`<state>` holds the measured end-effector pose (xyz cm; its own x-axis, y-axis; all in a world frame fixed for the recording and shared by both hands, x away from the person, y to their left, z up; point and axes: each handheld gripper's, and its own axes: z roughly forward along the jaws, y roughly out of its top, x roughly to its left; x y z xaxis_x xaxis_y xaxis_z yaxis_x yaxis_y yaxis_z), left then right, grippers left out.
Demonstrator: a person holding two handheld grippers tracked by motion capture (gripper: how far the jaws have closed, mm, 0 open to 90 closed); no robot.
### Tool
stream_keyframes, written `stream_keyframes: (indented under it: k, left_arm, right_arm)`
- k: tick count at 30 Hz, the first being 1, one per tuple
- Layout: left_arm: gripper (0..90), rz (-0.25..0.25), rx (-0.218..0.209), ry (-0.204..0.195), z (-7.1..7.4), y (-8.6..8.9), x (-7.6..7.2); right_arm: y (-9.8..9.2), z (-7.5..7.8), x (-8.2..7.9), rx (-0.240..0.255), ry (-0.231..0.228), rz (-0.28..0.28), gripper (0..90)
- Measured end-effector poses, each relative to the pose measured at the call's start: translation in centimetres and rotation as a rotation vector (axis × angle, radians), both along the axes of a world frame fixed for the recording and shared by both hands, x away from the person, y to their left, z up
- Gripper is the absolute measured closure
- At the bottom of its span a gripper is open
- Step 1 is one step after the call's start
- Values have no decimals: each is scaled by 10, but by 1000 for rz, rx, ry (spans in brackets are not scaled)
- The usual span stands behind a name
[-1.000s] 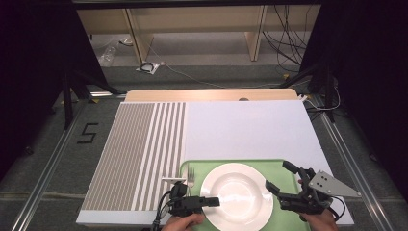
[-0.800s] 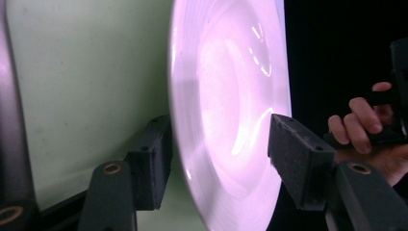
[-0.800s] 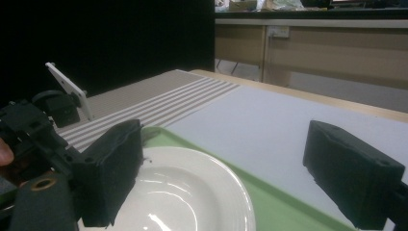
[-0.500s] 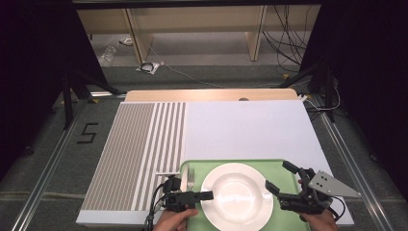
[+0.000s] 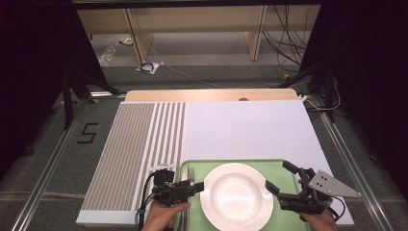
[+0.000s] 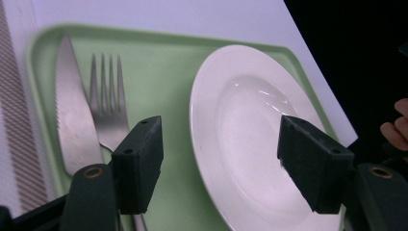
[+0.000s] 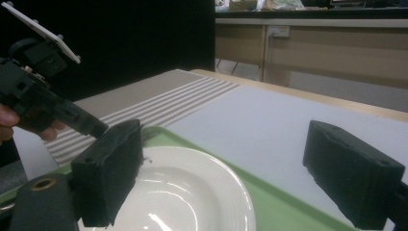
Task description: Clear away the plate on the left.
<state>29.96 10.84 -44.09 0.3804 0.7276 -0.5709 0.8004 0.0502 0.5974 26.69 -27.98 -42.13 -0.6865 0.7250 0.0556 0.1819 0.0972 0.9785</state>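
A white plate [image 5: 235, 195] [image 6: 250, 139] [image 7: 192, 202] sits on a green tray [image 5: 276, 166] [image 6: 159, 62] [image 7: 288, 211] at the table's near edge. A fork [image 5: 191, 172] [image 6: 108, 106] and a knife [image 6: 72, 125] lie side by side at the tray's left end. My left gripper [image 5: 196, 186] [image 6: 221, 163] hangs above them, pointing at the plate's left rim. Its jaws have just been opening and nothing is between them. My right gripper [image 5: 280, 176] [image 7: 221, 163] stands open at the plate's right rim, holding nothing.
The tray rests on a white mat [image 5: 240, 130], and a grey-striped mat [image 5: 139, 144] lies to its left. A wooden table edge [image 5: 211, 95] runs along the back. Cables and shelf legs are on the floor beyond.
My left gripper has risen off the tray and drawn back to the left from the plate, its jaws spreading wider. The right gripper has stayed put.
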Motion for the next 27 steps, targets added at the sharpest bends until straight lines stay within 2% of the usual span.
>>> stream_keyframes:
  k: [2, 7, 13, 16, 21, 27]
  left_arm:
    - [328, -4, 28, -36, 3, 0, -1]
    - [324, -24, 46, -85, 7, 0, -3]
    - [302, -45, 46, -135, 10, 3, -2]
    - [297, -53, 54, -177, 13, 4, -3]
    - [293, -66, 50, -213, 16, 8, -4]
    - [286, -73, 67, -269, 20, 12, -5]
  right_arm:
    - [0, 0, 0, -4, 1, 1, 147]
    - [0, 0, 0, -3, 0, 1, 147]
    - [0, 0, 0, -3, 0, 2, 147]
    - [0, 0, 0, -3, 1, 2, 147]
    - [0, 0, 0, -3, 0, 3, 147]
    - [0, 0, 0, -2, 1, 1, 147]
